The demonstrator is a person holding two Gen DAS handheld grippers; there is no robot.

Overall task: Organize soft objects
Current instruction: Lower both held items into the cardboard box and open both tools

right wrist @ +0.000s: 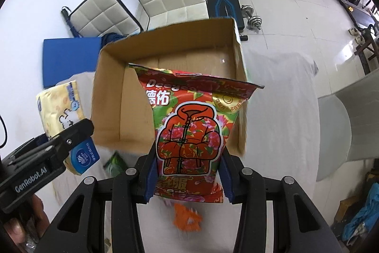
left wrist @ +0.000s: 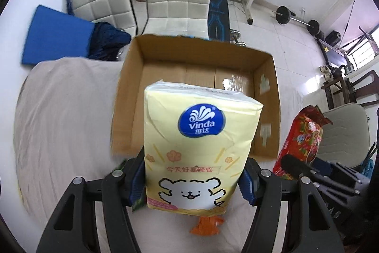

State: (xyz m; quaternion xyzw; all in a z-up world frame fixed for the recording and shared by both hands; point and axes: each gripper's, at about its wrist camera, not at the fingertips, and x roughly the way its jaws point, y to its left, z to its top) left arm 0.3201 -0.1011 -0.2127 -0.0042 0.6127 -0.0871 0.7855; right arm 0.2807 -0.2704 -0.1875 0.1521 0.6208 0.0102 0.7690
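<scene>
Left gripper [left wrist: 192, 179]: clamped on pale-yellow plastic tissue pack [left wrist: 199, 134].
Right gripper [right wrist: 188, 178]: clamped on red floral plastic pouch [right wrist: 191, 129].
Open brown cardboard box [left wrist: 132, 91]: 12 o'clock of both.

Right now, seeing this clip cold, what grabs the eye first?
Two bright packs held up at once: the left gripper clamps a yellow tissue pack, and the right gripper clamps a red floral pack. Behind both, an open cardboard box sits on the cloth-covered table, with nothing visible inside.
</scene>
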